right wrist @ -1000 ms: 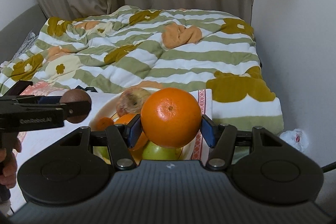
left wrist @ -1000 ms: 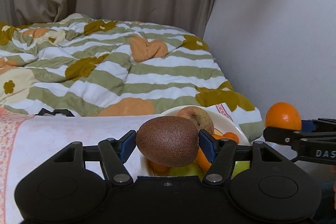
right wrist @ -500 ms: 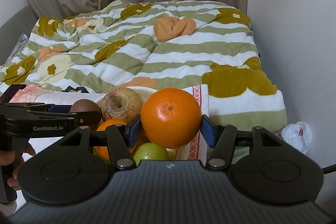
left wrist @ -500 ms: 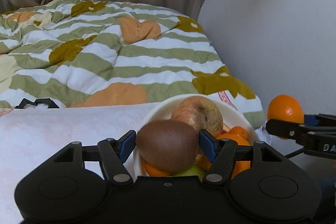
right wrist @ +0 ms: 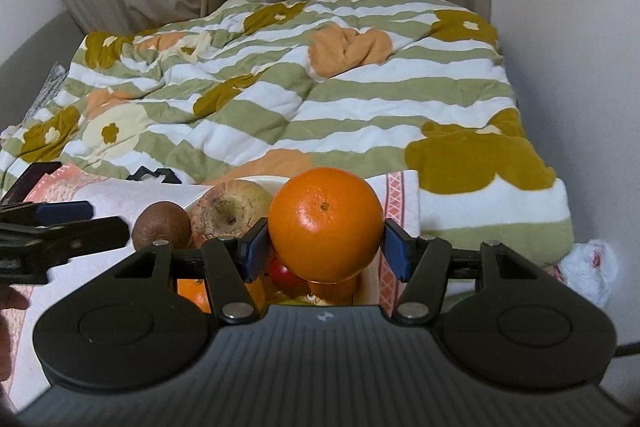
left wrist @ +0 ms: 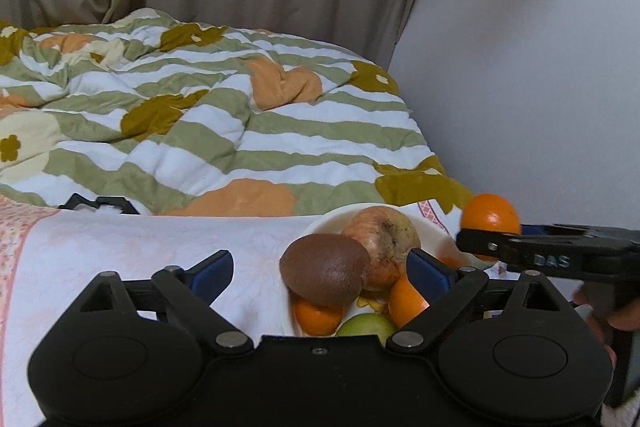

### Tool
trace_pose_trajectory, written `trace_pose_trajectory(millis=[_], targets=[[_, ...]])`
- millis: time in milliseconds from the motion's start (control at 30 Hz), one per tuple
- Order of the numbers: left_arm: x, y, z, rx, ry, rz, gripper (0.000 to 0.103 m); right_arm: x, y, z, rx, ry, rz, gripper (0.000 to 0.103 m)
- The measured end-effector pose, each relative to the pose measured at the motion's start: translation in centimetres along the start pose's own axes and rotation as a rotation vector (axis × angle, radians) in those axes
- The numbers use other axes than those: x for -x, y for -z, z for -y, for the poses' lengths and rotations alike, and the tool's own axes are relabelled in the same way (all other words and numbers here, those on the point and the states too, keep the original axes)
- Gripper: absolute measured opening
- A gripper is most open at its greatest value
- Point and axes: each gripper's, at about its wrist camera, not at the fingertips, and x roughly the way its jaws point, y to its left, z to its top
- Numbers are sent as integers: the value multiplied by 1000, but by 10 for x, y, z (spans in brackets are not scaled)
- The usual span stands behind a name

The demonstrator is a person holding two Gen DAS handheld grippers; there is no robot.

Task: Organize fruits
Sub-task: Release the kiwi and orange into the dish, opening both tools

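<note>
Kiwi (left wrist: 325, 269): on the fruit pile in my white bowl (left wrist: 320, 227), against the apple (left wrist: 382, 245).
Left tool (left wrist: 320, 265): my jaws opening, clear of the kiwi.
Right tool (right wrist: 324, 249): I grip the orange (right wrist: 325, 223) above the bowl.

Clothed table (left wrist: 120, 251) (fruit bowl (left wrist: 332, 223) atop)
</note>
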Motion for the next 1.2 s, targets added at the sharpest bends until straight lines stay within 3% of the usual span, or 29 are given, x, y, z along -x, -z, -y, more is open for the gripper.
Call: trace_pose_trajectory(millis=[433, 500, 567, 700, 867, 1000, 1200], targets=[[36, 32, -7, 36, -115, 10, 96, -35, 6, 13, 55, -79, -16, 76], [40, 35, -9, 41, -125, 9, 96, -32, 5, 12, 58, -85, 2, 81], [45, 38, -12, 43, -135, 15, 96, -27, 5, 11, 56, -69, 20, 100], [56, 44, -17, 58, -140, 27, 96, -17, 7, 12, 16, -50, 38, 101], [85, 47, -22, 39, -141, 63, 96, 21, 7, -3, -9, -3, 87, 101], [115, 50, -26, 31, -128, 104, 96, 64, 8, -32, 14, 69, 120, 101], [161, 58, -27, -43, -148, 174, 96, 131, 26, -77, 6, 106, 173, 102]])
